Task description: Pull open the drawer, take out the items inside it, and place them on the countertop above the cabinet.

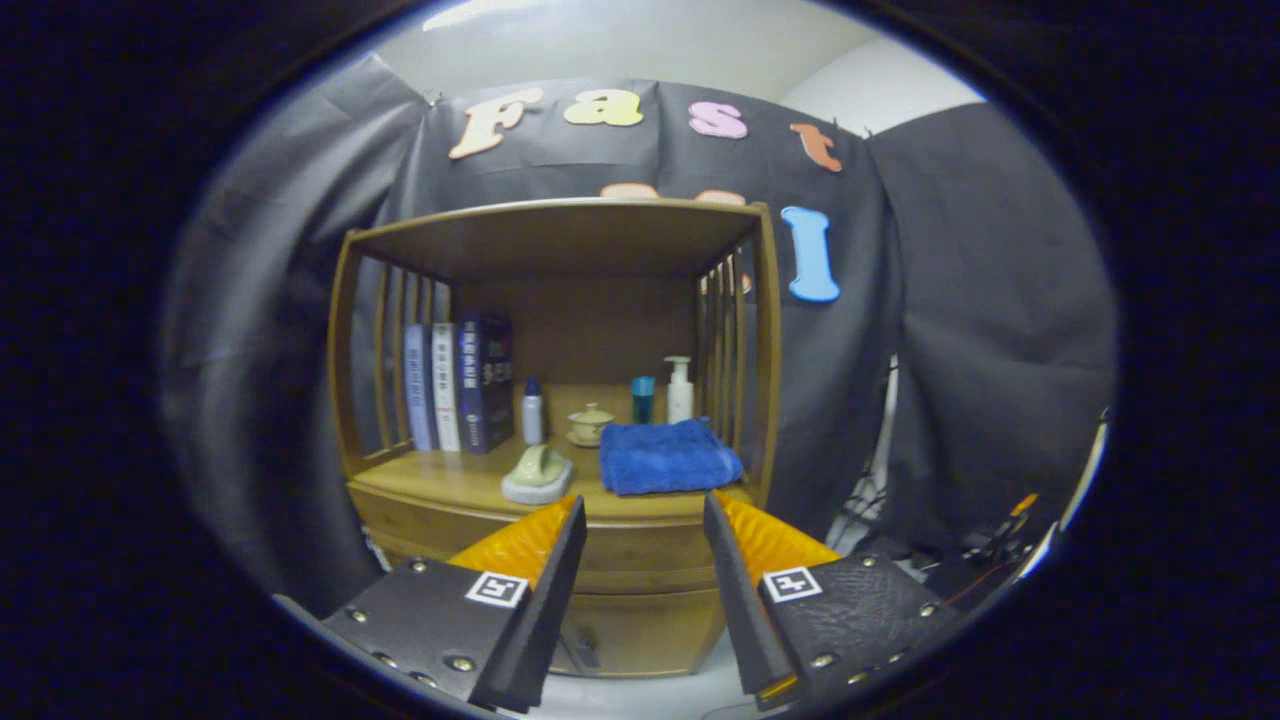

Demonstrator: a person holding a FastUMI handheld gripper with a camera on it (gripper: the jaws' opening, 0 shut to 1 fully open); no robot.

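Wooden cabinet (640, 560) beyond the gripper (643, 510), jaws wide (holding nothing), drawer closed.

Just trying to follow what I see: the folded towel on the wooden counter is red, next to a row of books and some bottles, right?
Not quite: the gripper view shows the folded towel is blue, not red. It does lie on the wooden counter, with the books and bottles nearby. The gripper hangs open before the cabinet.

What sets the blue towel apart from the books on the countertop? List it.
The blue towel lies folded flat at the countertop's front right; the books stand upright at the back left against the slats. The towel is one soft bright blue piece; the books are several rigid spines, pale and dark. Both lie beyond the open gripper.
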